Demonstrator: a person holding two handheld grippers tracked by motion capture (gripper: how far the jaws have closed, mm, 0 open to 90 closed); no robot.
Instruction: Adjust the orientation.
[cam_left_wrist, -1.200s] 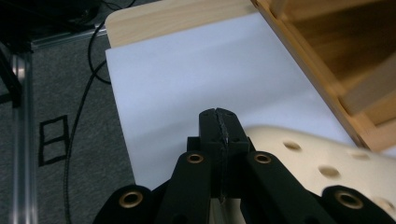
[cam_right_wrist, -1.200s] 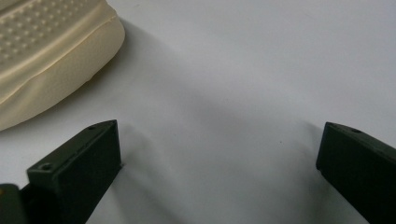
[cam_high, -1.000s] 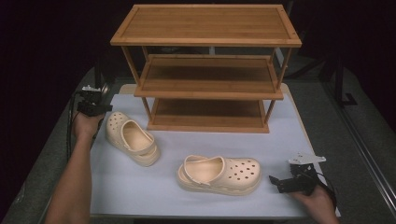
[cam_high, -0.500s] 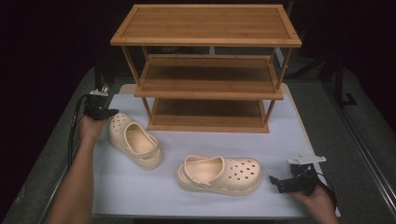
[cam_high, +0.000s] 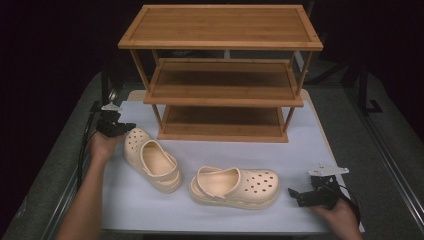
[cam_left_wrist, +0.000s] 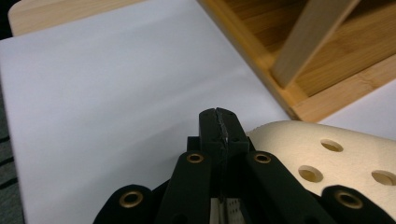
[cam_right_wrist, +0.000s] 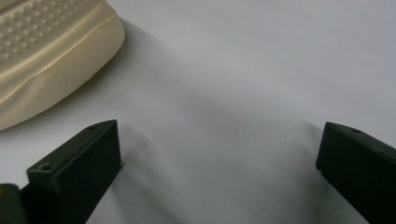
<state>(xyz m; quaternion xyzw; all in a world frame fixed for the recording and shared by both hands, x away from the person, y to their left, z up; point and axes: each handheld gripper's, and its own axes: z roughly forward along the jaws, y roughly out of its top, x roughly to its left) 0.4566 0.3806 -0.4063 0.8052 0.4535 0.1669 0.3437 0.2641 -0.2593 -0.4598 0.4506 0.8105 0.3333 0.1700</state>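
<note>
While both hands sit low on the sheet, status as follows:

left gripper (cam_left_wrist: 219, 122): jaws clenched tight together, nothing between them; tips poke up from bottom centre of the left gripper view, right at the toe of the left shoe (cam_left_wrist: 327, 154), whether touching I cannot tell.
left gripper, high view (cam_high: 125, 127): mid-left of frame, tips at the toe end of the left shoe (cam_high: 151, 159).
right gripper (cam_right_wrist: 219, 154): jaws released, spread wide at lower left and lower right of the right gripper view, bare sheet between them, nothing gripped.
right gripper, high view (cam_high: 295, 195): lower right of frame, tips point left at the right shoe (cam_high: 235, 186), a small gap apart.
left shoe: cream clog, sole down, lying diagonally left of centre in the high view, toe towards upper left.
right shoe: cream clog, sole down, lower centre, toe with holes towards the right; its sole edge (cam_right_wrist: 51, 60) shows upper left in the right gripper view.
shoes: heel ends near each other, apart.
sheet (cam_high: 310, 145): white, under both shoes.
rack (cam_high: 220, 80): wooden, three shelves, upper centre, behind the shoes; its bottom shelf and a leg (cam_left_wrist: 308, 42) show upper right in the left gripper view.
</note>
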